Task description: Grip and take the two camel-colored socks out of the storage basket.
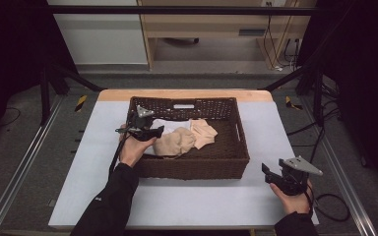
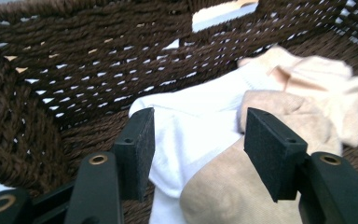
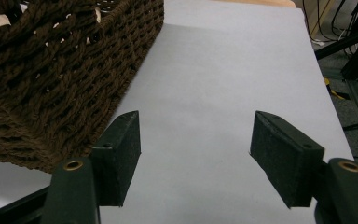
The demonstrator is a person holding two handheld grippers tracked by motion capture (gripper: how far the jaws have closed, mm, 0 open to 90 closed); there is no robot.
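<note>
The white sock (image 2: 200, 121) and tan sock (image 2: 242, 182) lie near the basket's (image 1: 192, 164) left wall, between my left tongs' (image 2: 198, 149) wide jaws, unpinched. My right tongs (image 3: 193, 158) gape empty over the tabletop's (image 3: 223, 70) near right corner.

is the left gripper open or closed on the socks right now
Open. The left gripper holds its pads apart over the white sock and beige sock in the basket, pressing neither.
</note>
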